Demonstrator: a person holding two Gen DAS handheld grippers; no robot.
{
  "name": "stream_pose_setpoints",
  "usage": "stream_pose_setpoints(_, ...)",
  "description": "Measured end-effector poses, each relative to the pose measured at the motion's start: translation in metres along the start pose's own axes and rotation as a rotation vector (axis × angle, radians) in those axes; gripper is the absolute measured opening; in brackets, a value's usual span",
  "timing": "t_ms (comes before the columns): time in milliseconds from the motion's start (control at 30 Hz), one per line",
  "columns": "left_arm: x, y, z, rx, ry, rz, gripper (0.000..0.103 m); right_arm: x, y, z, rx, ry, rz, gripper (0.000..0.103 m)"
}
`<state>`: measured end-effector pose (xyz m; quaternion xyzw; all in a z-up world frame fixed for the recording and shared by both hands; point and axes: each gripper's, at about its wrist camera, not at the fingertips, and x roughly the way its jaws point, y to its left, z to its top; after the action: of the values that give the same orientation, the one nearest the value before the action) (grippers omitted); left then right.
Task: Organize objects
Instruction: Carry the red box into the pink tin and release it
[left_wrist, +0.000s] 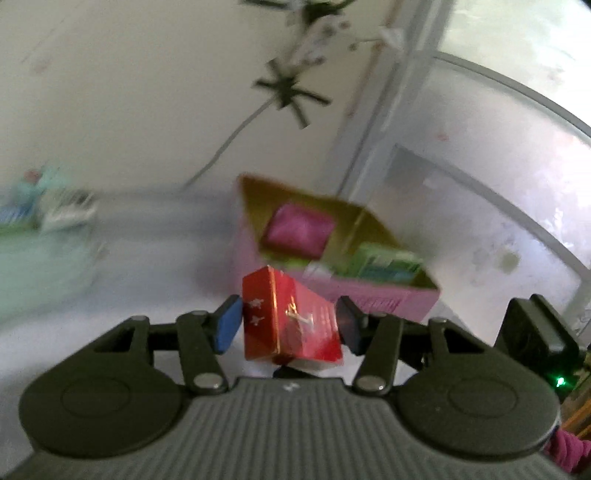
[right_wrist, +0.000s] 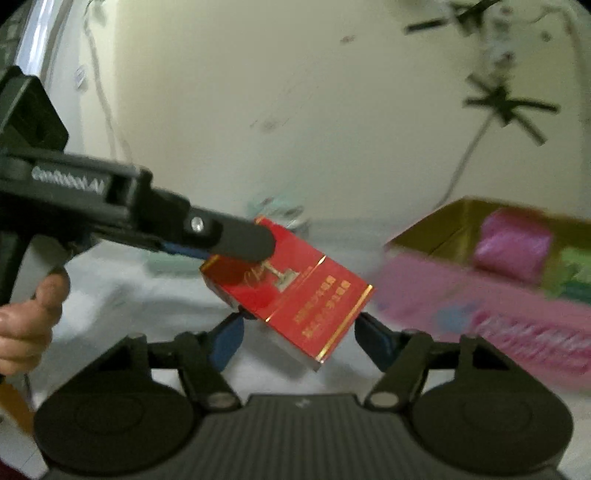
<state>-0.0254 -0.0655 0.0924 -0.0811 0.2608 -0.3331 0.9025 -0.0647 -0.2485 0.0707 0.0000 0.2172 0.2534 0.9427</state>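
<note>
A red box with gold print (left_wrist: 291, 317) sits between the blue pads of my left gripper (left_wrist: 290, 323), which is shut on it and holds it in the air. In the right wrist view the same red box (right_wrist: 295, 291) hangs from the left gripper's fingers (right_wrist: 236, 240), which reach in from the left. My right gripper (right_wrist: 299, 336) is open, its blue pads spread either side of and just below the box, not clamping it. A pink open box (left_wrist: 369, 295) with a gold lining holds a magenta packet (left_wrist: 299, 230) and green packets (left_wrist: 384, 264); it also shows at the right (right_wrist: 517, 317).
A white cloth-covered surface (left_wrist: 147, 295) lies below. Blurred mint and teal items (left_wrist: 40, 206) sit at the far left. A wall with a dark flower decal (left_wrist: 288, 92) is behind. A window frame (left_wrist: 480, 184) is at the right. A hand (right_wrist: 29, 317) grips the left gripper's handle.
</note>
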Motion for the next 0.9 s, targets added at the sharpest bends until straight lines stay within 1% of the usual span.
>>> stream_pose_setpoints(133,0.030,-0.024,0.024,0.067,-0.018,-0.012,0.057,-0.010,-0.033,0.017,0.011,-0.068,-0.072,0.067)
stream_pose_setpoints(233,0.055,-0.036,0.035,0.079,-0.021,-0.010,0.057,-0.008,-0.056,0.025,0.014,-0.110,-0.112,0.067)
stream_pose_setpoints(400,0.093,-0.046,0.042,0.092,0.018,0.019,0.058,0.000,-0.088,0.028,0.045,-0.138,-0.154,0.067)
stream_pose_setpoints(533,0.116,-0.051,0.043,0.095,0.048,0.039,0.057,0.014,-0.106,0.026,0.060,-0.121,-0.181,0.067)
stream_pose_setpoints(733,0.141,-0.064,0.039,0.147,0.081,0.067,0.057,0.030,-0.115,0.022,0.042,-0.095,-0.251,0.067)
stream_pose_setpoints(767,0.147,-0.067,0.039,0.155,0.092,0.073,0.059,0.034,-0.117,0.022,0.038,-0.086,-0.272,0.067)
stream_pose_setpoints(800,0.150,-0.068,0.039,0.164,0.096,0.094,0.061,0.037,-0.119,0.023,0.031,-0.078,-0.307,0.065)
stream_pose_setpoints(867,0.155,-0.069,0.038,0.188,0.096,0.169,0.064,0.044,-0.121,0.023,0.022,-0.082,-0.393,0.069)
stream_pose_setpoints(900,0.156,-0.070,0.038,0.198,0.095,0.197,0.066,0.045,-0.124,0.022,0.039,-0.095,-0.419,0.079)
